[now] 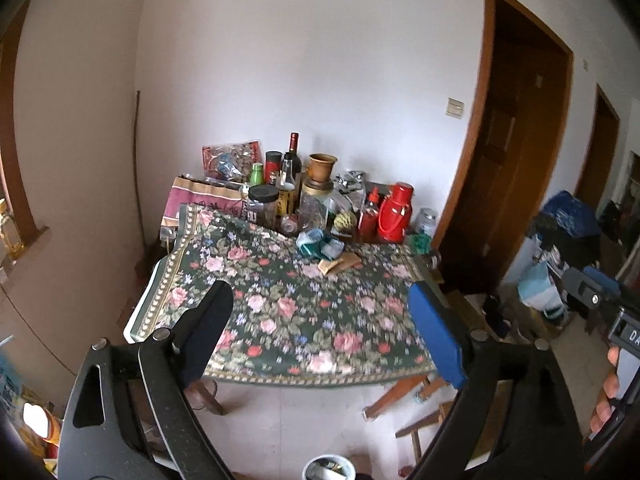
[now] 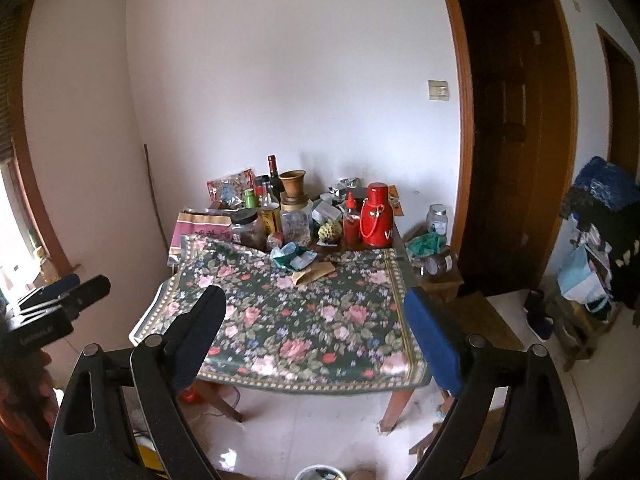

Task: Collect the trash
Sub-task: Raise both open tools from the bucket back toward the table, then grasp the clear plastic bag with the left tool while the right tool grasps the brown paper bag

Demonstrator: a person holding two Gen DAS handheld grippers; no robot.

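Observation:
A crumpled teal and white wrapper [image 1: 318, 242] and a tan torn piece of packaging [image 1: 339, 264] lie on the floral tablecloth [image 1: 304, 312] toward its far side; both also show in the right wrist view, wrapper [image 2: 294, 257] and tan piece [image 2: 314, 272]. My left gripper [image 1: 320, 332] is open and empty, held in the air before the table's near edge. My right gripper [image 2: 316, 340] is open and empty, at a similar distance. The right gripper's body shows at the right edge of the left wrist view [image 1: 600, 300].
Bottles, jars, a clay pot and a red thermos [image 2: 376, 216] crowd the table's far edge against the white wall. A white round bin rim [image 1: 328, 466] sits on the floor below me. Wooden doors stand to the right, with bags and clutter [image 2: 588, 276] beside them.

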